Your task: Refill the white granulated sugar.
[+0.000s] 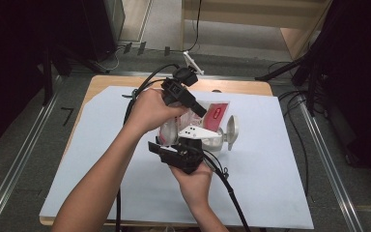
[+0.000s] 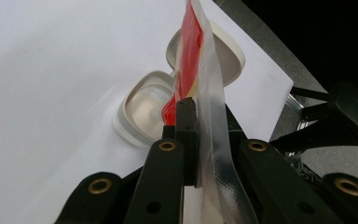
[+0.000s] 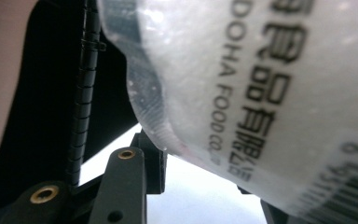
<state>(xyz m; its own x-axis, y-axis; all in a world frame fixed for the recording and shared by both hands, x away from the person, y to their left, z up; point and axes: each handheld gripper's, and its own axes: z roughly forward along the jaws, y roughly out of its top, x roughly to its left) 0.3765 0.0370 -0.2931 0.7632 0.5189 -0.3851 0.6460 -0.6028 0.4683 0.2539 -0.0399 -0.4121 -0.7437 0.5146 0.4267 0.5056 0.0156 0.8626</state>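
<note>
Both tools hold a food pouch above the open container

Left tool (image 1: 195, 107) pinches the pouch (image 1: 212, 116) top; right tool (image 1: 174, 145) clamps its bottom, over the flip-lid container (image 1: 222, 137); next, judged: tear or tip

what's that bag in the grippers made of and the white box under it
Bag: thin clear plastic film, glossy, with crinkles, glare and red print. Box: looks like hard white plastic, smooth and slightly shiny, with a moulded rim and hinged lid; ceramic seems unlikely.

1. We view the bench (image 1: 270, 193) from above the person's side, facing forward and down.
2. We ride each gripper, looking along its fingers at very close range.
3. All views share the plastic pouch (image 1: 212, 116) (image 2: 205, 79) (image 3: 270, 93).
</note>
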